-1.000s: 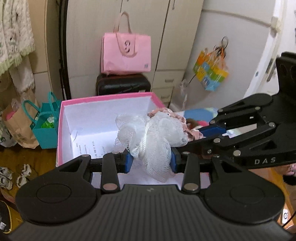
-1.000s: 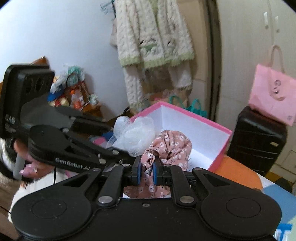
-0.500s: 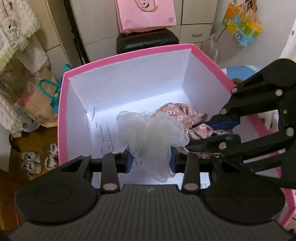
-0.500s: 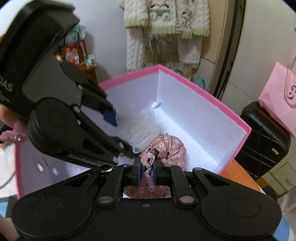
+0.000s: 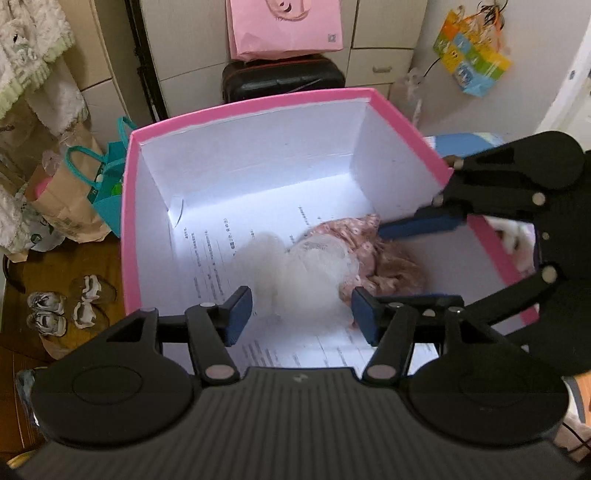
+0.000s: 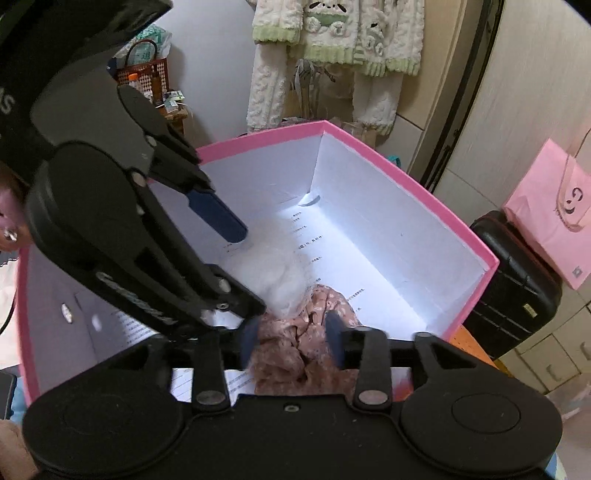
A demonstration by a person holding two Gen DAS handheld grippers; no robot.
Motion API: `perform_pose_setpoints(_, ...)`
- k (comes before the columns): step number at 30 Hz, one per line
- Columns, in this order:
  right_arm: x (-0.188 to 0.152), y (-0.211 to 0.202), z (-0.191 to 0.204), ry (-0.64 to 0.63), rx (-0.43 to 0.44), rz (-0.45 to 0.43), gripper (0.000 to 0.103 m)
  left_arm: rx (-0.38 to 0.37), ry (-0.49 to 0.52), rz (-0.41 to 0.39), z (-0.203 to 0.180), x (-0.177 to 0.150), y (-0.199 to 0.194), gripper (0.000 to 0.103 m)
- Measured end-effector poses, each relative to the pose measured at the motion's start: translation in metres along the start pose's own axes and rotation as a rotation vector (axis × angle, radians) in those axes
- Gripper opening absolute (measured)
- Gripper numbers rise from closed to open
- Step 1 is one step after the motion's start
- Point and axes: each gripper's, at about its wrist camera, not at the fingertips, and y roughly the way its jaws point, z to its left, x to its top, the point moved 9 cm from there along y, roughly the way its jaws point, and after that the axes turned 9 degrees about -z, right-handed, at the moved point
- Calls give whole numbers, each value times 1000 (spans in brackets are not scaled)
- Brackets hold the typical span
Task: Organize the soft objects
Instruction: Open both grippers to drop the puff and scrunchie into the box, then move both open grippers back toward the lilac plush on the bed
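Observation:
A pink box (image 5: 258, 107) with a white inside stands open; it also shows in the right wrist view (image 6: 406, 177). A white mesh pouf (image 5: 295, 273) lies on the box floor, blurred, beside a pink floral cloth (image 5: 373, 251). My left gripper (image 5: 301, 319) is open above the pouf, its pads apart on either side. My right gripper (image 6: 290, 341) is open over the floral cloth (image 6: 291, 350), which lies loose between its pads. The pouf (image 6: 273, 273) lies just beyond the cloth. Each gripper shows in the other's view.
A printed paper sheet (image 5: 221, 258) lines the box floor. Behind the box are a black suitcase (image 5: 284, 77) with a pink bag (image 5: 284, 26) on it, teal and brown bags (image 5: 85, 195) at left, shoes (image 5: 59, 306) on the floor, and hanging knitwear (image 6: 332, 44).
Both grippers have opened inside the box. The white pouf and the floral cloth have dropped from the pads onto the box floor.

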Motion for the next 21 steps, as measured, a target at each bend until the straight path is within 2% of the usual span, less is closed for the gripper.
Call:
perform_pose_setpoints(3,0,-13,3,-8,-14,-7,58,11,39,-29,-4,-1,-18,66)
perform_pose_setpoints(8,-2,-37,9,-17,-28,-27,59,33,70,-89,-9,-1,-53,69)
perform_pose_setpoints(14,-3,-63,20,-15,-52,-44,61,35,73,-134,-16,-5,-85,70)
perform_pose_setpoints(21,-7,-102,31,-19,-83,-77,62,21,96,-151,-43,-16,-119,71)
